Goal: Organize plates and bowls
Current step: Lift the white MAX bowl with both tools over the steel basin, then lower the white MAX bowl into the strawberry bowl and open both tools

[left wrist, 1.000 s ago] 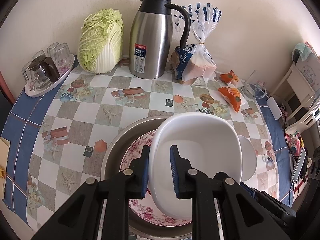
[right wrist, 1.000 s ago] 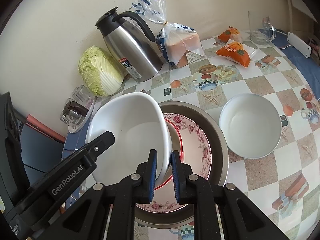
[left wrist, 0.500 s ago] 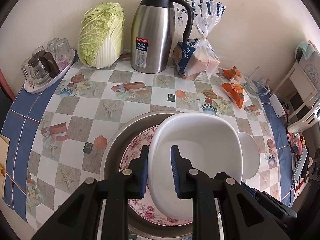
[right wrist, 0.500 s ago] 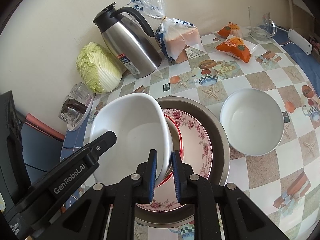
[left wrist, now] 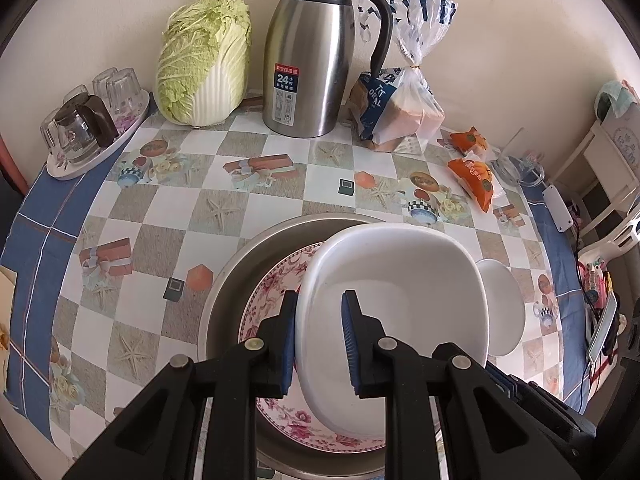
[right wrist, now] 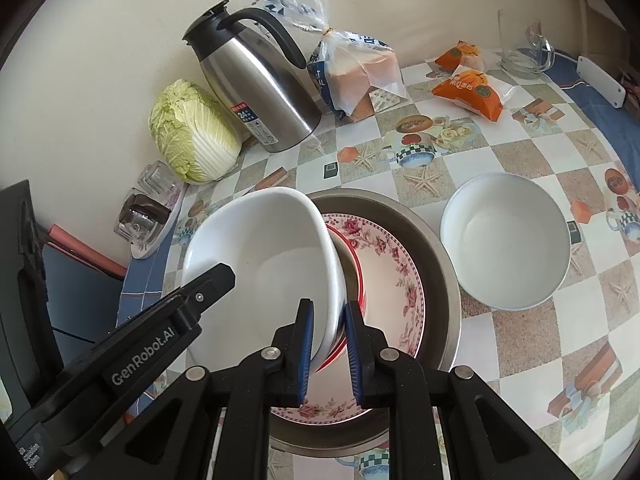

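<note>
A white, rounded-square bowl (left wrist: 404,296) is held tilted over a floral plate (left wrist: 272,292) that lies in a metal basin (left wrist: 236,268). My left gripper (left wrist: 320,320) is shut on the bowl's near-left rim. In the right wrist view my right gripper (right wrist: 329,334) is shut on the opposite rim of the same bowl (right wrist: 260,264). A red-rimmed dish (right wrist: 358,276) sits just behind that rim on the floral plate (right wrist: 400,280). One of my left gripper's fingers (right wrist: 208,284) reaches into the bowl. A second, round white bowl (right wrist: 506,240) stands on the table to the right of the basin (right wrist: 436,240).
Along the wall stand a cabbage (left wrist: 204,60), a steel thermos (left wrist: 316,52), bagged bread (left wrist: 400,108) and a tray of glasses (left wrist: 88,128). Orange snack packs (left wrist: 474,176) and a glass jug (right wrist: 524,52) lie at the far right. The checked tablecloth (left wrist: 132,216) is bare to the left.
Both grippers keep their hold on the white bowl. In the left wrist view the table's back has drifted slightly upward in the frame; otherwise nothing has visibly moved.
</note>
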